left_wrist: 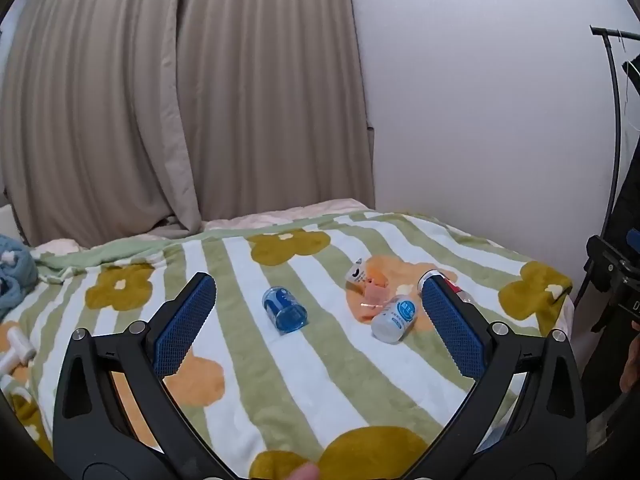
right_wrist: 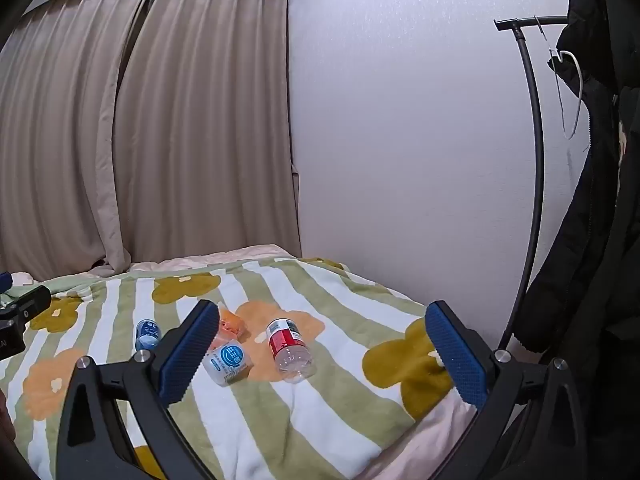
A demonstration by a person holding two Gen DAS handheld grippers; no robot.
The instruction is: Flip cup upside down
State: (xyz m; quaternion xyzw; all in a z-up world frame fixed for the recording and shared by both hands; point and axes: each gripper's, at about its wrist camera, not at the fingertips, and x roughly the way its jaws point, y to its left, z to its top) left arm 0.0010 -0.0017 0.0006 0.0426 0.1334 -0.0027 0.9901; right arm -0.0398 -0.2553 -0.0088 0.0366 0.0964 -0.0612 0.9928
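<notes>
Several small cups lie on their sides on a striped flower blanket [left_wrist: 320, 380]. A blue cup [left_wrist: 285, 310] lies between my left gripper's fingers, further off; it also shows in the right wrist view [right_wrist: 147, 334]. A white cup with a blue label [left_wrist: 395, 318] [right_wrist: 228, 363], an orange-pink cup [left_wrist: 370, 282] [right_wrist: 231, 326] and a clear cup with a red label [right_wrist: 289, 349] lie to its right. My left gripper [left_wrist: 318, 288] is open and empty above the blanket. My right gripper [right_wrist: 322, 318] is open and empty, held short of the cups.
Beige curtains [left_wrist: 120, 120] and a white wall [right_wrist: 400, 140] stand behind the bed. A black coat rack [right_wrist: 532, 160] with a dark coat [right_wrist: 592, 220] stands at the right. A blue knitted thing [left_wrist: 12, 272] and white objects [left_wrist: 18, 350] lie at the left.
</notes>
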